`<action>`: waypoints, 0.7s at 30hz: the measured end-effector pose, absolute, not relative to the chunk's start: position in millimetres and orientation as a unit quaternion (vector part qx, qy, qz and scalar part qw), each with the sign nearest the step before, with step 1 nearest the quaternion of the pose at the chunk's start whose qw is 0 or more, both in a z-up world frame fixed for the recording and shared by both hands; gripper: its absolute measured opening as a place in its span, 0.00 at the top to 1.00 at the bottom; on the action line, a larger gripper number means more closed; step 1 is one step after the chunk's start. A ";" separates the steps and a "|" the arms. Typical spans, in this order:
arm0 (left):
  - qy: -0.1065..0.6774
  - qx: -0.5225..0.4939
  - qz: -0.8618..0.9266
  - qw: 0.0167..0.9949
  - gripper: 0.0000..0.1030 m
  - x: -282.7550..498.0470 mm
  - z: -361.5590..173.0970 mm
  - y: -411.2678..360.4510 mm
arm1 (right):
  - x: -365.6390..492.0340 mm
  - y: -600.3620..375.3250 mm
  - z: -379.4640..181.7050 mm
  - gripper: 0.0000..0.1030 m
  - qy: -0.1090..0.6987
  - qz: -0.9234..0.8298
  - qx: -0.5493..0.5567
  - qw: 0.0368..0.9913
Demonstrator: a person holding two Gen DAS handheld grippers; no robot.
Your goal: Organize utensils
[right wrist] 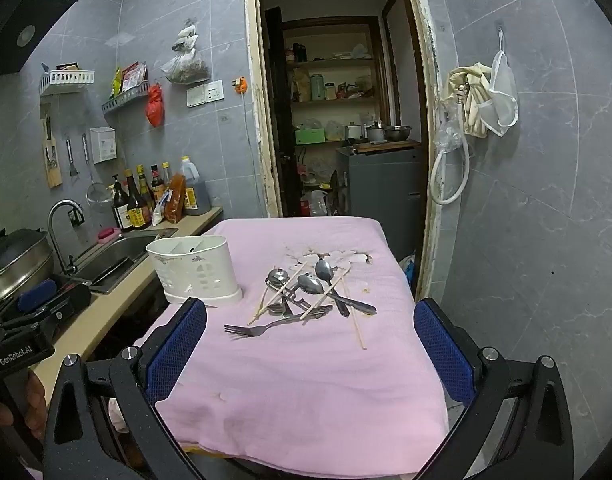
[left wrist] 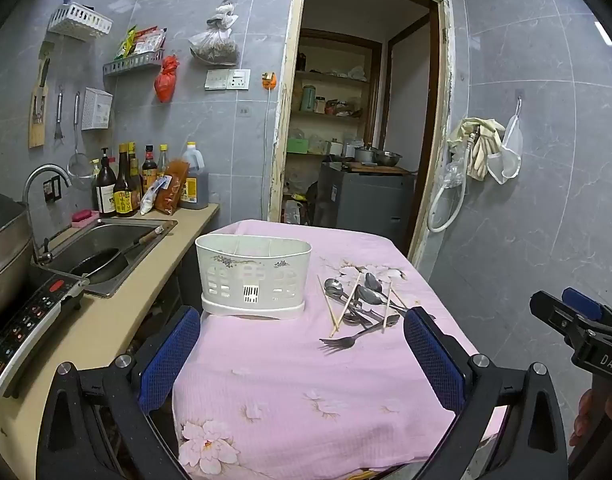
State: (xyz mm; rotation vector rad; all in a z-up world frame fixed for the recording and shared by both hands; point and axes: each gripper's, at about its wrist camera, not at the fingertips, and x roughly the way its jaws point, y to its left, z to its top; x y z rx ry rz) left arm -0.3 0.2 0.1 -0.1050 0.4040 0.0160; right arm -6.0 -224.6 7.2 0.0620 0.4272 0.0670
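Blue-padded left gripper (left wrist: 302,356) and right gripper (right wrist: 310,352) both hold their jaws wide apart and empty over the near edge of the pink cloth (right wrist: 306,392), beyond which lie a fork (right wrist: 258,329), then piled spoons (right wrist: 312,284) and chopsticks (right wrist: 356,320), white utensil holder (left wrist: 253,276) far left.

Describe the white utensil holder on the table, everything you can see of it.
The utensil holder is a white, plastic-looking oval caddy with cut-out window slots in its front wall, a small floral print near the rim and a wider drip base. It stands upright on the pink cloth, at the table's left side beside the counter, apart from the utensil pile. Dividers split its interior; nothing visibly stands out of it.
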 end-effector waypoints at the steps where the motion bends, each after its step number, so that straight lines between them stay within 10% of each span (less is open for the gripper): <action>1: 0.200 -0.052 0.008 0.978 0.01 -0.5 0.3 0.0 | -5.9 -224.5 7.1 0.01 0.212 0.033 0.031 0.976; 21: 0.202 -0.053 0.008 0.978 0.01 -0.2 0.1 0.4 | -2.3 -219.3 5.8 0.01 0.214 0.033 0.030 0.976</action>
